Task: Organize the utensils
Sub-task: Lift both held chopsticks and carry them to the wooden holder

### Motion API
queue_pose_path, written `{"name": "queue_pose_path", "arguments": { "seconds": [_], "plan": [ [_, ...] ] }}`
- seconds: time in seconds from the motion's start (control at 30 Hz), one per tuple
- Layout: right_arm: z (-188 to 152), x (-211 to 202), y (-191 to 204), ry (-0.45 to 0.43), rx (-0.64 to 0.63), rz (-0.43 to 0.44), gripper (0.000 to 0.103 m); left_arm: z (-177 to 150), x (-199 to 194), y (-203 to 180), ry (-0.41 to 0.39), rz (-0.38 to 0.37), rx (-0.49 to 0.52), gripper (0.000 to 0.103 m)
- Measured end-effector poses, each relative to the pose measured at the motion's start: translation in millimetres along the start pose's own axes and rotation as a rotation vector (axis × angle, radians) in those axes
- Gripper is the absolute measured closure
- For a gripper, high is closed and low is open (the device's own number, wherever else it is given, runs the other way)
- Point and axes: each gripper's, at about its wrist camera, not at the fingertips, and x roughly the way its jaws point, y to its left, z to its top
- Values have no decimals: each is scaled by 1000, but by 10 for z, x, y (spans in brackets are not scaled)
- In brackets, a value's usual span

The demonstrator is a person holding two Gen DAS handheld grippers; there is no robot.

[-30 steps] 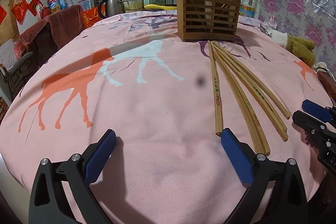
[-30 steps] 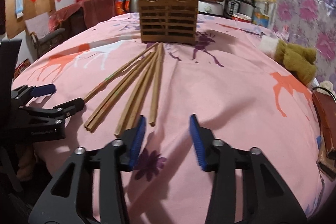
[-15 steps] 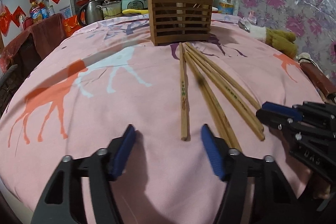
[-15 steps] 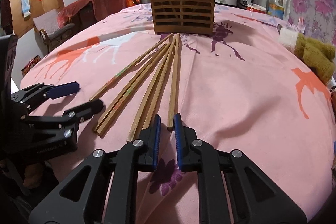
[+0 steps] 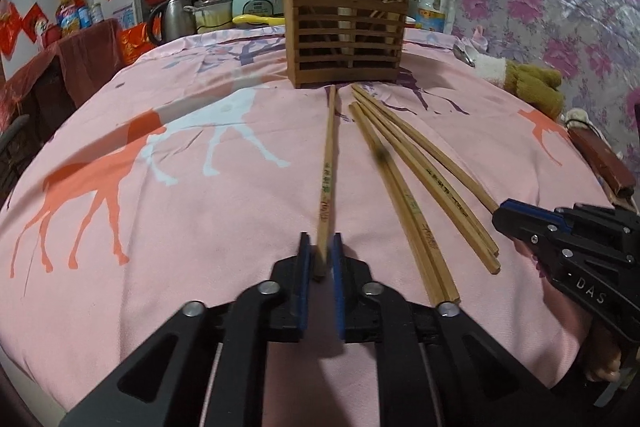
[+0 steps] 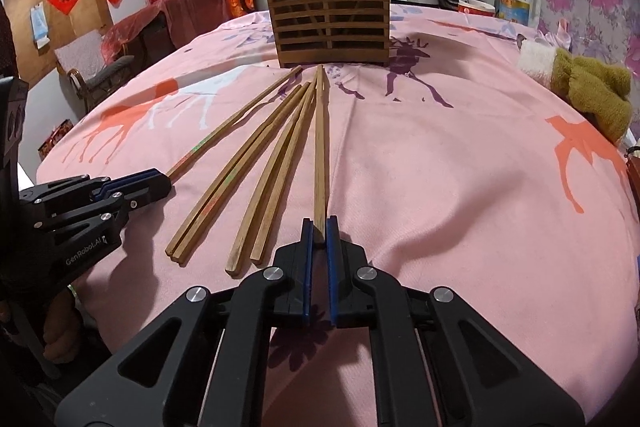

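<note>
Several wooden chopsticks lie fanned on the pink cloth in front of a slatted wooden utensil holder (image 5: 346,39), also in the right wrist view (image 6: 330,15). My left gripper (image 5: 320,247) is shut on the near end of the leftmost chopstick (image 5: 328,171), which lies on the cloth. My right gripper (image 6: 319,227) is shut on the near end of the rightmost chopstick (image 6: 319,147). Each gripper shows in the other's view: the right one (image 5: 520,215), the left one (image 6: 152,183). The holder has a few chopsticks standing in it.
The remaining chopsticks (image 6: 256,171) lie between the two held ones. A brown plush toy (image 6: 588,91) lies at the right edge of the round table (image 6: 460,167). Kettle, rice cooker and bottles stand behind the holder. A chair (image 6: 96,75) stands at far left.
Both grippers moved forward to the chopstick ends and closed, the left on the leftmost chopstick, the right on the rightmost one. The chopsticks still lie on the cloth.
</note>
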Motion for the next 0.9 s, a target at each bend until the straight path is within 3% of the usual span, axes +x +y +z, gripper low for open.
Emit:
{"name": "queue_pose_path", "arguments": {
  "seconds": [0.13, 0.2, 0.33, 0.9],
  "plan": [
    [-6, -1, 17, -8, -10, -13, 96, -14, -4, -33, -7, 12, 12, 87],
    [-9, -13, 12, -10, -7, -14, 97, -9, -7, 3, -5, 5, -3, 97],
    [-2, -89, -6, -31, 4, -22, 97, 2, -56, 13, 2, 10, -4, 97],
    [611, -981, -198, -311, 74, -15, 97, 556, -792, -13, -132, -16, -5, 97]
  ]
}}
